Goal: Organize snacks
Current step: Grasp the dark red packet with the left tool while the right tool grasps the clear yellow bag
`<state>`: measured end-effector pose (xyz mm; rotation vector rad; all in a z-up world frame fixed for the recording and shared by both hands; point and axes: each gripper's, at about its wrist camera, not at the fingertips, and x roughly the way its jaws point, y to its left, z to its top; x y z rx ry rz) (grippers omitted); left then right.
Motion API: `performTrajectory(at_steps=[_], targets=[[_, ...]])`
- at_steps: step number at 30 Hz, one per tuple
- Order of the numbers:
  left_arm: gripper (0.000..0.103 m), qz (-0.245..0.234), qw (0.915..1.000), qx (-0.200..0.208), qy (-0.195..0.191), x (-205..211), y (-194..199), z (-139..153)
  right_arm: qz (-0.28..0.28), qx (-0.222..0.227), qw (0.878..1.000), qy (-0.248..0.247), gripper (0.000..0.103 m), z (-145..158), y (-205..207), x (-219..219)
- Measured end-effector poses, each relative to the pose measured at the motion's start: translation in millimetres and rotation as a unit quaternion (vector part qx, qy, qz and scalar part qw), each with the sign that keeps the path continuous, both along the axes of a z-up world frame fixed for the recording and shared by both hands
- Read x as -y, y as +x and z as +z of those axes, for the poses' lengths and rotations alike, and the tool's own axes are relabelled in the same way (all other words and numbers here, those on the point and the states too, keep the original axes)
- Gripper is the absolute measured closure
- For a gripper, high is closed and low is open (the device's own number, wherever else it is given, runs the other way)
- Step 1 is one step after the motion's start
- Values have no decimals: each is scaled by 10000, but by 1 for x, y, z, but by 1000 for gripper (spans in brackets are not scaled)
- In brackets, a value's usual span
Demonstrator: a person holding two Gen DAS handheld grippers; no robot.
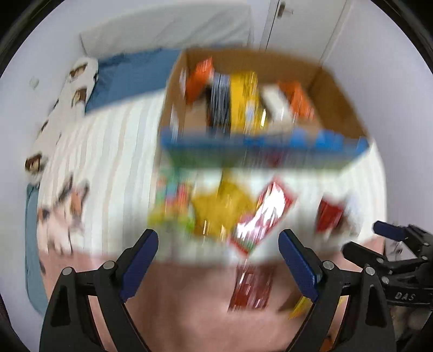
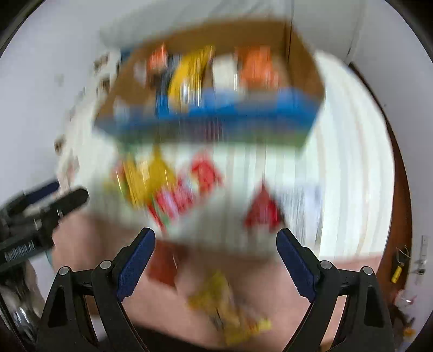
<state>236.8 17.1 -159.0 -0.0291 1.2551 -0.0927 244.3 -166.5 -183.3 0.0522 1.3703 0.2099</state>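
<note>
Both views are smeared by motion. A cardboard box [image 1: 338, 89] [image 2: 300, 56] with a blue front stands on the striped bedcover and holds orange, yellow and white snack packs upright. In front of it lie loose snacks: a yellow packet [image 1: 216, 208] [image 2: 146, 176], a red-and-white packet [image 1: 268, 214] [image 2: 189, 195] and a red packet [image 1: 330, 216] [image 2: 262, 211]. My left gripper [image 1: 217, 243] hangs above them, open and holding nothing. My right gripper [image 2: 216, 241] is open and holds nothing either. More packets lie on the pink surface nearer me: a red one [image 1: 251, 287] and a yellow one [image 2: 230, 306].
A blue pillow [image 1: 130, 78] and a cat-print cloth [image 1: 73, 89] lie at the far left of the bed. White cupboard doors [image 1: 303, 24] stand behind the box. The right gripper's side shows at the left wrist view's right edge [image 1: 392, 232]. A brown wooden edge [image 2: 400, 189] borders the bed on the right.
</note>
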Motion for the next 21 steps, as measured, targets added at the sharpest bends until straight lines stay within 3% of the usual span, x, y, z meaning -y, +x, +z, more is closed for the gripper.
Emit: performTrajectory(at_steps=[4,8,9,10,13,15,17,18,19,21], targets=[[12,0,9977,-664,139,0,-36,-55,483,-629,9965,-262,10,-52,-54,-4],[12,-4,9946,-1017,206,5,-55,-91,714,-825,9923,-581,15,-86,-75,-10],[12,-10,9940,-1064,250,7,-56,-97,700,-870,9917,-635,28,-96,-77,-11],[12,-30,9936,-1101,247,9,-57,-100,608,-898,9922,-620,48,-102,-78,-10],[12,-75,9929,-1174,169,17,-54,-108,-167,-930,9952,-258,57,-110,-74,6],[12,-155,9923,-1228,59,23,-49,-112,-971,-1014,9898,234,59,-108,-72,26],[12,-222,9906,-1347,-18,30,-42,-120,-1422,-978,9834,561,58,-104,-72,39],[12,-265,9896,-1415,-73,37,-37,-123,-1536,-1010,9808,655,53,-103,-72,43],[12,-299,9884,-1485,-114,43,-32,-130,-1595,-1056,9790,707,40,-103,-72,45],[12,-372,9868,-1564,-177,51,-24,-141,-1635,-1051,9781,744,34,-102,-74,49]])
